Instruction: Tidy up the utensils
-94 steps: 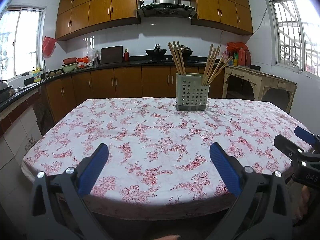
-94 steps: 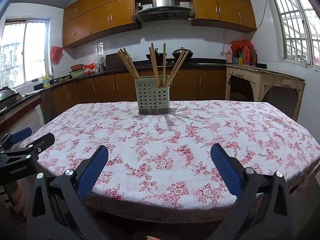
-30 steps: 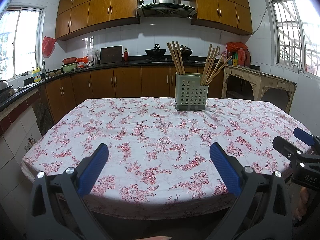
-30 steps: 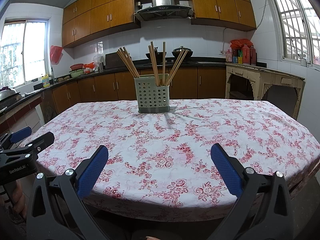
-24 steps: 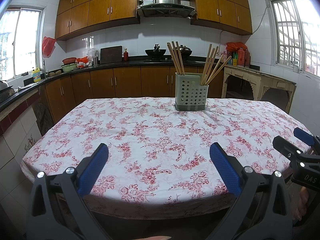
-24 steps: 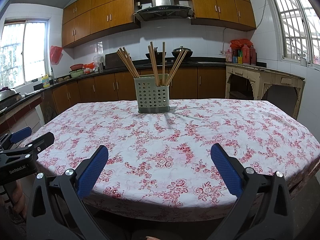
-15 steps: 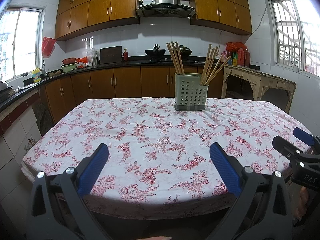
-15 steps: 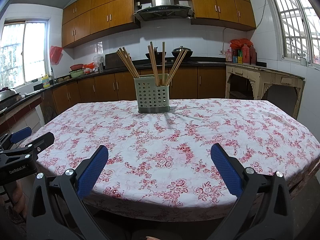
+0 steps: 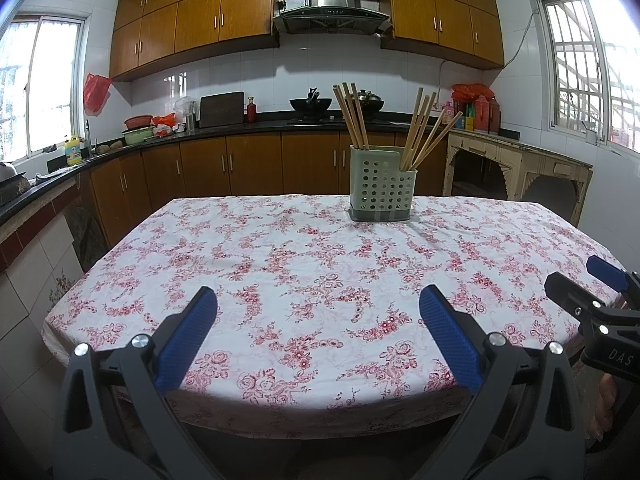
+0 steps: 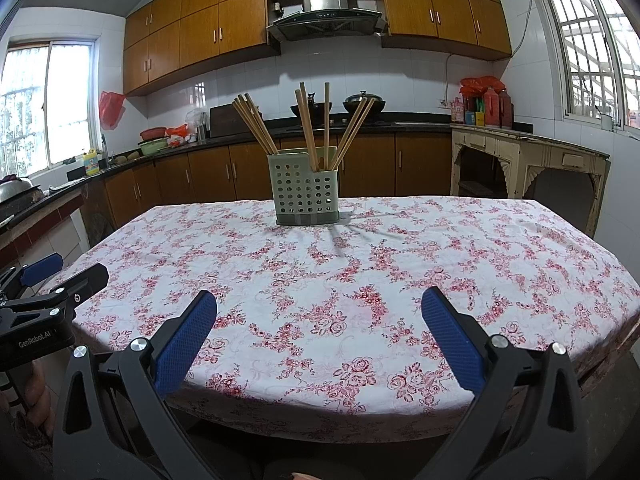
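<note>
A grey-green perforated utensil holder point(image 9: 382, 189) stands upright at the far side of the table, also in the right wrist view point(image 10: 307, 194). Several wooden chopsticks point(image 9: 424, 132) lean out of its two compartments, seen too in the right wrist view point(image 10: 256, 122). My left gripper point(image 9: 318, 330) is open and empty, held at the table's near edge. My right gripper point(image 10: 319, 330) is open and empty at the near edge too. Each gripper shows at the side of the other's view: the right one point(image 9: 588, 292), the left one point(image 10: 60, 276).
The table wears a white cloth with red flowers point(image 9: 320, 264). Behind it run wooden kitchen cabinets and a dark counter point(image 9: 240, 128) with pots and bottles. An old cream side table point(image 9: 516, 168) stands at the right wall.
Both grippers have stayed open at the near edge. The views have barely shifted; the holder and chopsticks have not moved.
</note>
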`<state>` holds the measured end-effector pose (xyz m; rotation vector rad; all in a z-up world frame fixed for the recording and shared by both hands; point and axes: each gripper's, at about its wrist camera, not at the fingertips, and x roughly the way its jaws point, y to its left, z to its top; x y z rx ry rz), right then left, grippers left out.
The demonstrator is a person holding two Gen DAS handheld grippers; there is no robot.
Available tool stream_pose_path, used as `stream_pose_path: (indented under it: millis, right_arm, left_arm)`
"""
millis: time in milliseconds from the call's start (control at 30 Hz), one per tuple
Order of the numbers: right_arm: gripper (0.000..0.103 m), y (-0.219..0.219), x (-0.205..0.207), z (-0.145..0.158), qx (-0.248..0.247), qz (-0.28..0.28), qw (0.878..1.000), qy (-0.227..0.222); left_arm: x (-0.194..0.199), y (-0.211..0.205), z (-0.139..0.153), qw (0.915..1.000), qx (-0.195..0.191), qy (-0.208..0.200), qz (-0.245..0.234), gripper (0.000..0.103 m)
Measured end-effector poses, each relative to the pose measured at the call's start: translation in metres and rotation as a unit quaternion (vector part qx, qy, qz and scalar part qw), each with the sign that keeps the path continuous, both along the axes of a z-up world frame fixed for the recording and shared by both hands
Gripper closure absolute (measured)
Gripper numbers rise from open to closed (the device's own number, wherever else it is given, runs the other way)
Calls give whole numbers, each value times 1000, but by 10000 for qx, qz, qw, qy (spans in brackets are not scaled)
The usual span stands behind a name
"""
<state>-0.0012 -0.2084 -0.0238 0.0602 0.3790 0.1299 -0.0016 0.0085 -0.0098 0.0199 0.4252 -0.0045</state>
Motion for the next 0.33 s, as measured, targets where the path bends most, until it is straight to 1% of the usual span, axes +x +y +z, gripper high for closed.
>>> stream_pose_path:
  millis: [333]
  right_arm:
    - [2,0,0,0,1,-1,10000,3]
  left_arm:
    - [0,0,-1,10000,-30,30,-24,4]
